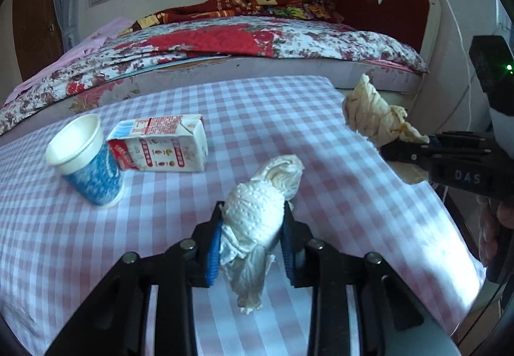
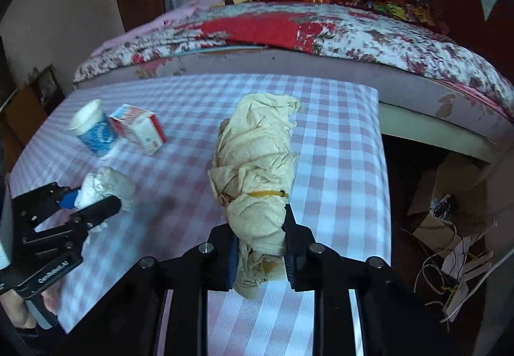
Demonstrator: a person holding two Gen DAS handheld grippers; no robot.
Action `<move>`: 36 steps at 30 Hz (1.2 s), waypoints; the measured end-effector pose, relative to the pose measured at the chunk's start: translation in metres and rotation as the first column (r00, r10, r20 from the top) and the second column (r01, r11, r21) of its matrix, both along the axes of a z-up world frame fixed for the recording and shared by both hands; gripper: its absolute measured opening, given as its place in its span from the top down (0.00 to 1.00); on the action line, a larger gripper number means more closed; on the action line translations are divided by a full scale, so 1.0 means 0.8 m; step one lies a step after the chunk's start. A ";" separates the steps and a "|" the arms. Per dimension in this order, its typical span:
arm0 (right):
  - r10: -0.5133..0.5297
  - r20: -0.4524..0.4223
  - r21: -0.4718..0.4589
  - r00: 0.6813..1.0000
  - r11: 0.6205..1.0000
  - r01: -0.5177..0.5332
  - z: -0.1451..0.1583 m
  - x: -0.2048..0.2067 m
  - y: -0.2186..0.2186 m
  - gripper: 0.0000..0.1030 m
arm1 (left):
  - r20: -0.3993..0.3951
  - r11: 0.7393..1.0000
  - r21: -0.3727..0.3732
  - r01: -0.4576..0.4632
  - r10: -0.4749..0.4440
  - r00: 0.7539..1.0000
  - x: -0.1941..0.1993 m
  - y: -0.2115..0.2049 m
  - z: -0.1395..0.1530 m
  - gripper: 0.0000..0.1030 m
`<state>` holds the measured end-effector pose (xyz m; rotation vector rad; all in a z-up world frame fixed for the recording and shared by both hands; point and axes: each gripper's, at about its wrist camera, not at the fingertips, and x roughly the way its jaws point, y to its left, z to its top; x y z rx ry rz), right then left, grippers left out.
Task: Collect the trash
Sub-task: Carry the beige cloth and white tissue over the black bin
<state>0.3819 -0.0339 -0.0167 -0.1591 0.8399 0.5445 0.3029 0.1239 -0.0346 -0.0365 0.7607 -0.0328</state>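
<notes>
The left claw (image 1: 252, 229) is pinching a crumpled white paper towel (image 1: 257, 214) between its blue-padded fingers (image 1: 213, 254), with the wad bulging out in front and a loose tail hanging down beneath the jaws, above a table covered in a pink and white checked cloth (image 1: 160, 227). The right claw (image 2: 260, 243) is pressed onto a twisted, yellowish wad of cloth or paper (image 2: 257, 163), which sticks up and forward from the jaws and has a thin yellow band (image 2: 266, 193) around its narrow part. Seen from the left camera, this yellowish wad is lifted clear of the table near its right edge. Farther back on the left of the table, a blue and white paper cup (image 1: 86, 160) stands slightly tilted, touching a small drink carton (image 1: 160, 144) that lies on its side just beside it. Behind the table is a bed (image 1: 225, 44) with a red floral quilt, and cardboard and loose wires (image 2: 449, 243) lie on the floor to the right
</notes>
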 end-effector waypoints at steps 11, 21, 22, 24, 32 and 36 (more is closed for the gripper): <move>0.004 0.070 0.045 0.998 0.999 -0.007 0.038 -0.113 -0.042 0.76 | 0.052 1.000 -0.013 0.025 -0.025 0.998 -0.080 -0.041 0.030 0.69; -0.090 0.112 0.125 0.990 0.989 0.076 0.065 -0.197 -0.096 0.76 | 0.112 0.998 -0.037 0.041 -0.037 0.993 -0.150 -0.067 0.054 0.69; -0.100 0.114 0.136 0.988 0.987 0.084 0.066 -0.208 -0.103 0.76 | 0.114 0.998 -0.040 0.043 -0.038 0.993 -0.154 -0.069 0.055 0.69; -0.107 0.116 0.144 0.987 0.985 0.090 0.066 -0.220 -0.110 0.76 | 0.121 0.998 -0.041 0.048 -0.043 0.992 -0.166 -0.076 0.057 0.69; -0.151 0.118 0.162 0.982 0.978 0.131 0.061 -0.269 -0.145 0.76 | 0.143 0.996 -0.043 0.072 -0.065 0.988 -0.198 -0.097 0.061 0.69; -0.191 0.124 0.168 0.974 0.971 0.169 0.059 -0.288 -0.170 0.76 | 0.149 0.995 -0.047 0.092 -0.084 0.985 -0.207 -0.113 0.060 0.69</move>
